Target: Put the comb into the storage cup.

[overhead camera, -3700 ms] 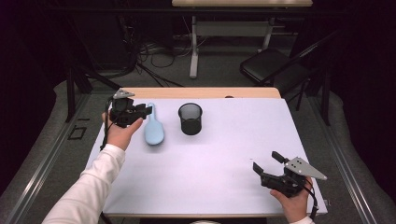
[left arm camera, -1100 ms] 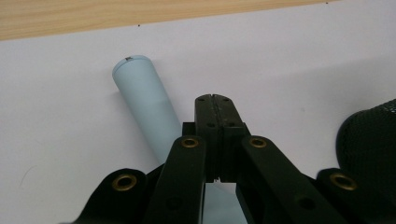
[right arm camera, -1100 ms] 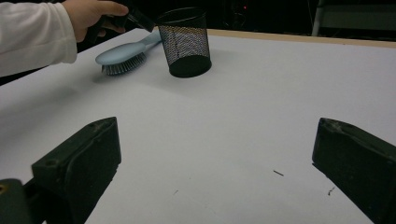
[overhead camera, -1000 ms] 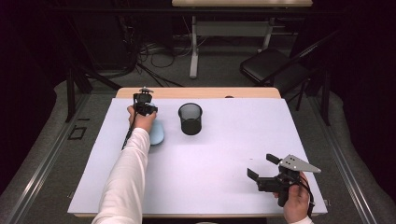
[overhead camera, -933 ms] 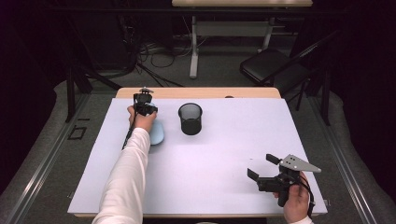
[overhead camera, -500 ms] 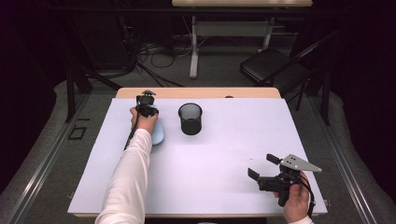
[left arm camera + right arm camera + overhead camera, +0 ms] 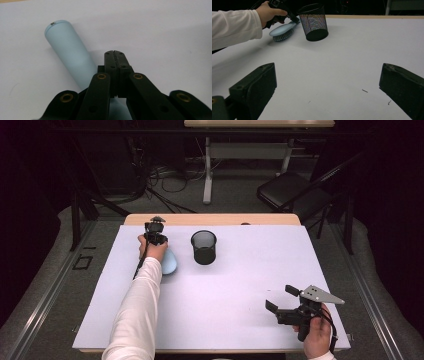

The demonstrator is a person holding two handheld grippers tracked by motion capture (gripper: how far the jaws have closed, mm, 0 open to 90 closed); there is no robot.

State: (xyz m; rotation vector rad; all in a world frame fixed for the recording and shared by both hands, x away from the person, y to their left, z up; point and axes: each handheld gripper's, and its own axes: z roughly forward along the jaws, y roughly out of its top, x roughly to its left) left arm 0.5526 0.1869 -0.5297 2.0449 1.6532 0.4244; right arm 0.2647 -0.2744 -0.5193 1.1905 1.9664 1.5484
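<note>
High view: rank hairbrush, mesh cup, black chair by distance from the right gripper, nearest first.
From the right gripper, at the table's near right corner:
1. Mesh cup, far side, left of centre.
2. Hairbrush, further left, beside the left gripper.
3. Black chair, on the floor beyond the table's far right.

Over on the far left of the table (image 7: pixel 225 290) lies the hairbrush (image 7: pixel 168 264), handle pointing to the back edge. The left hand-held gripper (image 7: pixel 156 231) sits right over that handle, its tips just beside it. Immediately right of the hairbrush stands the mesh cup (image 7: pixel 204 247), upright, close by but apart from it. Down at the near right corner sits the right hand-held gripper (image 7: pixel 282 301), well apart from both, facing across open table toward them.
</note>
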